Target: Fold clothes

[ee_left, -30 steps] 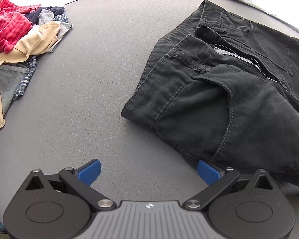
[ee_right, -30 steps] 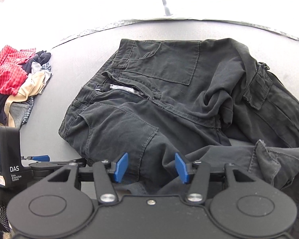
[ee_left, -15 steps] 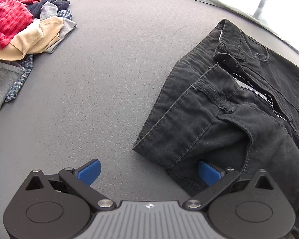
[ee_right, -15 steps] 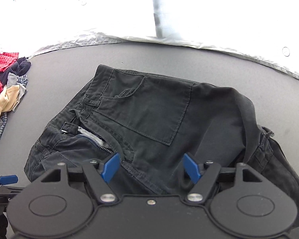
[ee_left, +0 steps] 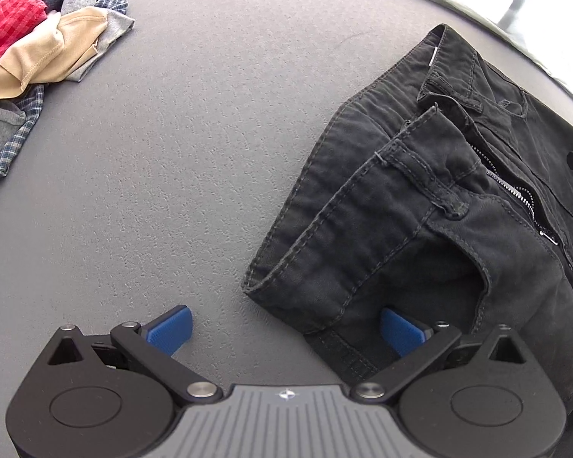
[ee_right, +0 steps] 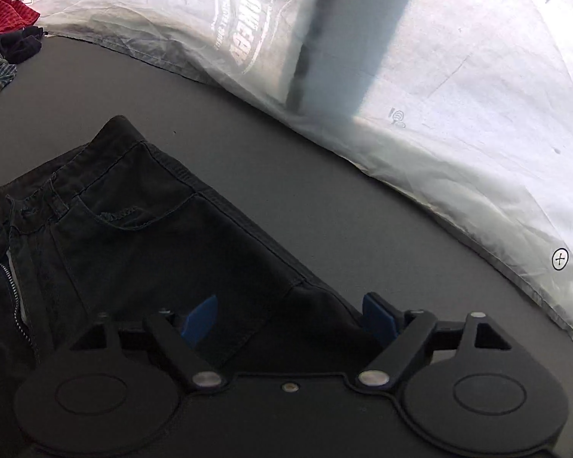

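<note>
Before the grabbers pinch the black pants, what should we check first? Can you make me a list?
1. Left gripper open wide enough: ok, its blue pads are spread far apart.
2. Waistband corner of the black pants sits between the left pads: ok, the corner lies just ahead of the gap.
3. Right gripper open: ok, pads apart over the pants' far side edge.
4. Right pads reaching around the cloth edge: cannot tell, it is too dark there.
5. Pants lying flat: not ok, the zipper is open and the waistband is bunched.
6. Clothes pile out of the way: ok, it lies far off on the grey table.
</note>
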Demonstrator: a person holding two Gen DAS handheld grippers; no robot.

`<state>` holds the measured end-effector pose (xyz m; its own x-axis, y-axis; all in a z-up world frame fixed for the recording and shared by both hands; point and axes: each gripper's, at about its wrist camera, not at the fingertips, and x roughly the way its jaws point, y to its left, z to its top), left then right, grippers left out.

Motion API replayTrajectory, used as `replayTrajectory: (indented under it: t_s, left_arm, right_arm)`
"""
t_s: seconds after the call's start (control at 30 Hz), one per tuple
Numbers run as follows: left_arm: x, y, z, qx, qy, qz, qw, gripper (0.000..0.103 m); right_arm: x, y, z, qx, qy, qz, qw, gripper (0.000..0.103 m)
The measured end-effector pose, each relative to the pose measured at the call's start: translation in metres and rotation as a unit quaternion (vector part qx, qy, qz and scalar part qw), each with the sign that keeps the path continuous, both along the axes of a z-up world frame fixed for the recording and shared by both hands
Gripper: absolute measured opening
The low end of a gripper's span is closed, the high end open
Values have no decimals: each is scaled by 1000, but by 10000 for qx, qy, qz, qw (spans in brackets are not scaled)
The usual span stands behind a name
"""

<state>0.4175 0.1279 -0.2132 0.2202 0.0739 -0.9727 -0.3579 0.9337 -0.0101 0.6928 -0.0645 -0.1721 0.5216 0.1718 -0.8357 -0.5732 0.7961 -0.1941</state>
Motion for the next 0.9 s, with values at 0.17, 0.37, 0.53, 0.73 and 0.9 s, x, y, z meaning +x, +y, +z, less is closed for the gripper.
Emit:
replayTrajectory:
  t_s: [0.17, 0.37, 0.53, 0.73, 0.9]
  left_arm:
    - [3, 0, 0, 14, 57, 60, 10000, 103]
    - [0, 1, 8, 49, -136, 271, 9995, 78]
    - [-8, 0, 20, -231, -488, 480, 9974, 31]
    - [-32, 0, 39, 11, -866, 671, 9940, 23]
    - [-64, 8, 63, 553, -1131, 698, 9896, 22]
  right_arm:
    - [14, -6, -9, 341, 364, -148, 9986, 86]
    - [7, -21, -5, 935, 528, -305, 9937, 16]
    - [-15, -16, 6, 898, -60, -182, 9958, 7]
    - [-31, 1, 39, 956, -881, -73, 9915, 7]
    - [-43, 35, 63, 1243, -1166, 183, 9852, 7]
